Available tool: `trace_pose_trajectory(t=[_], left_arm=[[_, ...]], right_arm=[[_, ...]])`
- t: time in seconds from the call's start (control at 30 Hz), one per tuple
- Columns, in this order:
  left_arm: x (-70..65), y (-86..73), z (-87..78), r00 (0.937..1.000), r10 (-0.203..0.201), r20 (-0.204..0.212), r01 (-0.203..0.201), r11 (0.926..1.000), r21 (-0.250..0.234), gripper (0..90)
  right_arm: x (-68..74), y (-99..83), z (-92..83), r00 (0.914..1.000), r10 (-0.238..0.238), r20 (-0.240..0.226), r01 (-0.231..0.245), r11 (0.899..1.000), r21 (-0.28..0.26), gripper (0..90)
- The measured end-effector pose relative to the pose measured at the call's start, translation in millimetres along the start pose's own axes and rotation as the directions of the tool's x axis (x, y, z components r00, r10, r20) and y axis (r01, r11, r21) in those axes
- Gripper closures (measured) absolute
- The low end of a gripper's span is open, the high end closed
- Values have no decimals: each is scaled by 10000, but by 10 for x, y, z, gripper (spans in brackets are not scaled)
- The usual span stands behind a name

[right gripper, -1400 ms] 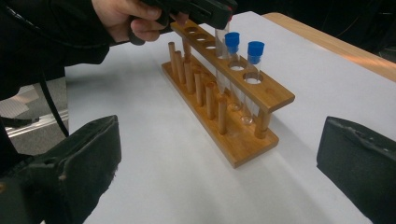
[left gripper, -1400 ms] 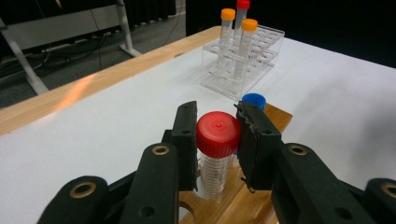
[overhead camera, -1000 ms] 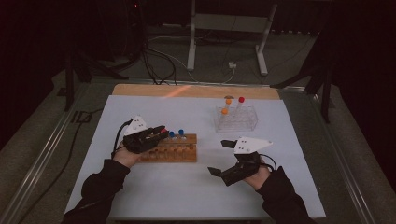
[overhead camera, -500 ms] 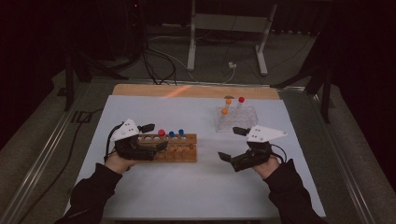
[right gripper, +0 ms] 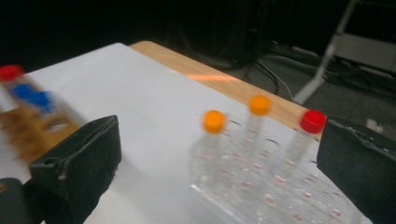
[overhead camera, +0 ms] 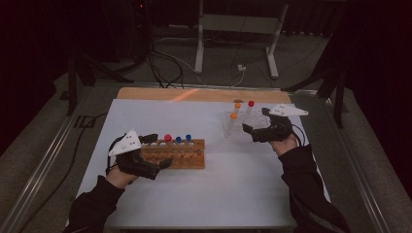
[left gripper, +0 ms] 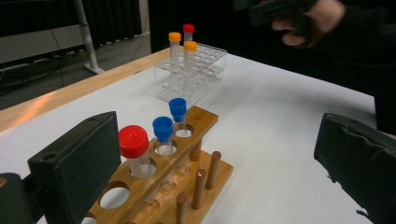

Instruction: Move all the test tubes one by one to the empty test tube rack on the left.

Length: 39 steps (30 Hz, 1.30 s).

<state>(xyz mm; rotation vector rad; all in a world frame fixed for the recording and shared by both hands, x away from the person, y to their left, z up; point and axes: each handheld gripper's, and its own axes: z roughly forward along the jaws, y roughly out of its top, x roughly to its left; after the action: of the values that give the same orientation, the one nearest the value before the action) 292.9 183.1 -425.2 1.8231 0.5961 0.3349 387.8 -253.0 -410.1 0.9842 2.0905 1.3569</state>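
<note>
Room: dark floor, cables and a metal stand leg lie behind your white table (overhead camera: 218,194), which has a bare wooden strip along its far edge.
Work in hand: you look to be moving capped tubes from the clear plastic rack (overhead camera: 238,127) to the wooden rack (overhead camera: 177,155).
Done: a red-capped tube (left gripper: 134,149) and two blue-capped tubes (left gripper: 163,133) stand upright in the wooden rack's far row.
Left: two orange-capped tubes (right gripper: 214,122) and another red-capped tube (right gripper: 312,122) stand in the clear rack; most wooden holes are free.
Left gripper (overhead camera: 158,153): your jaws have just been opening and now stand spread, nothing pinched; the red-capped tube sits between them, untouched, in its hole.
Right gripper (overhead camera: 253,127): jaws spread wide and empty, just beside the clear rack, pointed at its tubes.
In the way: the three remaining tubes stand close together, so your pad could knock a neighbour.
Elsewhere: bare tabletop between the racks.
</note>
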Motion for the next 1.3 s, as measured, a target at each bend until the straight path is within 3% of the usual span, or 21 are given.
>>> trace_pose_trajectory(t=[0.1,0.37,0.53,0.73,0.93,1.13,1.3], left_arm=[[3,-3,0,10000,3,2,-3,10000,-29,15],[5,-8,-1,10000,-11,81,11,10000,-9,15],[10,-9,-4,9999,-16,120,17,10000,-25,15],[10,-8,-3,9999,15,161,-15,10000,2,15],[14,-5,-11,9999,3,166,-2,10000,-31,15],[25,-9,-11,9998,-26,186,26,10000,-34,15],[28,-7,-16,9998,-34,172,35,10000,-46,15]], right_arm=[[-134,-52,154,9989,400,258,-405,9990,194,0],[-348,-145,452,9838,1203,1332,-1288,9900,571,221],[-417,-195,597,9771,920,1917,-1168,9856,1223,403],[-492,-201,719,9695,1326,2060,-1655,9745,1517,547],[-548,-240,820,9670,1509,2053,-1887,9655,1793,616],[-577,-249,873,9613,1694,2173,-2075,9640,1664,669],[-543,-229,901,9646,1457,2199,-1847,9682,1686,743]])
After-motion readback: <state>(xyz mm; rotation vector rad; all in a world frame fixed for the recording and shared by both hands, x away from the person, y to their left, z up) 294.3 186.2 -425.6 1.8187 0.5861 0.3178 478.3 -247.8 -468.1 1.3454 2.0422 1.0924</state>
